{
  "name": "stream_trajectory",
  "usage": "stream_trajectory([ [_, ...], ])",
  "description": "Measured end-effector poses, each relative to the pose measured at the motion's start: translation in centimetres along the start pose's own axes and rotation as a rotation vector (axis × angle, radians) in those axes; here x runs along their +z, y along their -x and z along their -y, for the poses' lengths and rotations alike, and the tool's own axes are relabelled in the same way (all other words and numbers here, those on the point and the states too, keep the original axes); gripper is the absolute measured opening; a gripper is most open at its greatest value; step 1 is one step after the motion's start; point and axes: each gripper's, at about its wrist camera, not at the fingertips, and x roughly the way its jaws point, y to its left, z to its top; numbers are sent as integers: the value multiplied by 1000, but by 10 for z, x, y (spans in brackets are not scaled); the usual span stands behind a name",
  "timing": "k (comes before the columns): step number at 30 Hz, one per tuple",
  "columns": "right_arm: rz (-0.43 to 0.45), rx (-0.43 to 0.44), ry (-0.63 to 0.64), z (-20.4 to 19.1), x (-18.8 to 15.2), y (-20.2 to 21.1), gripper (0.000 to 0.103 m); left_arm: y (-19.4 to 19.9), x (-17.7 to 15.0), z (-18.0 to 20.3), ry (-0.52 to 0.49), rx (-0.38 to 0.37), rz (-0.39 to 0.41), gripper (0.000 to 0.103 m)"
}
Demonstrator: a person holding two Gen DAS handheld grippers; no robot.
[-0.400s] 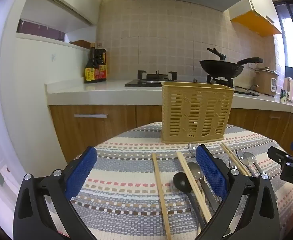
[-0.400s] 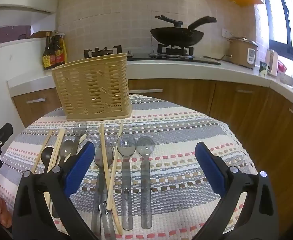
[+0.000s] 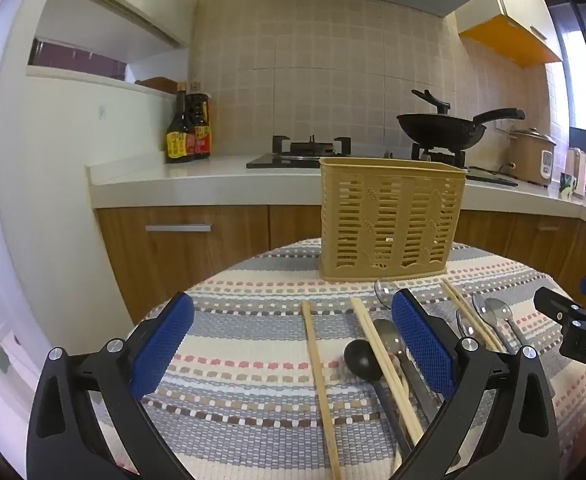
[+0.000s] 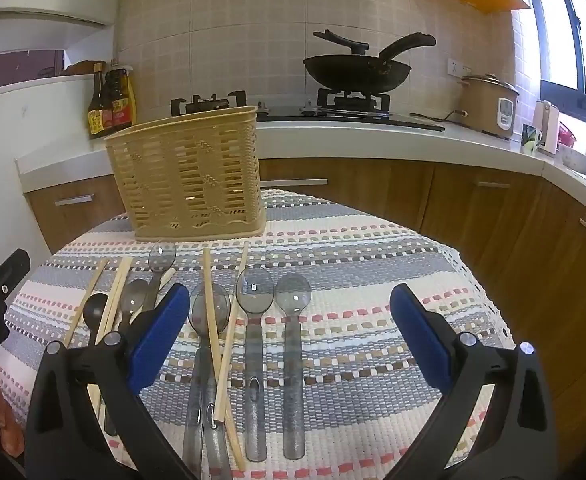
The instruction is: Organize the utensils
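Observation:
A tan slotted utensil basket [image 3: 391, 220] stands upright at the far side of the round table; it also shows in the right wrist view [image 4: 185, 176]. In front of it lie wooden chopsticks [image 3: 319, 376], a black spoon [image 3: 361, 356] and several clear grey plastic spoons [image 4: 255, 344]. A chopstick pair [image 4: 213, 332] lies across a spoon. My left gripper [image 3: 293, 344] is open and empty, low over the table's left part. My right gripper [image 4: 291, 336] is open and empty, above the two rightmost spoons [image 4: 293, 352].
The table wears a striped woven cloth [image 4: 373, 264]. Behind it runs a kitchen counter [image 3: 197, 184] with sauce bottles [image 3: 187, 128], a gas stove [image 3: 309, 152], a black wok [image 4: 357, 72] and a rice cooker [image 4: 489, 104]. The right gripper shows in the left view [image 3: 573, 320].

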Motion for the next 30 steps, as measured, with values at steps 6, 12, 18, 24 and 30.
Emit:
stream_trajectory([
  [6, 7, -6, 12, -2, 0, 0, 95, 2, 1, 1, -1, -3, 7, 96],
  [12, 14, -2, 17, -2, 0, 4, 95, 5, 1, 1, -3, -6, 12, 96],
  [18, 17, 0, 16, -2, 0, 4, 95, 4, 1, 1, -1, -8, 7, 96],
  [24, 18, -1, 17, -3, 0, 4, 95, 3, 1, 2, 0, -8, 5, 96],
  [30, 17, 0, 16, -3, 0, 4, 95, 3, 1, 1, 2, -8, 2, 96],
])
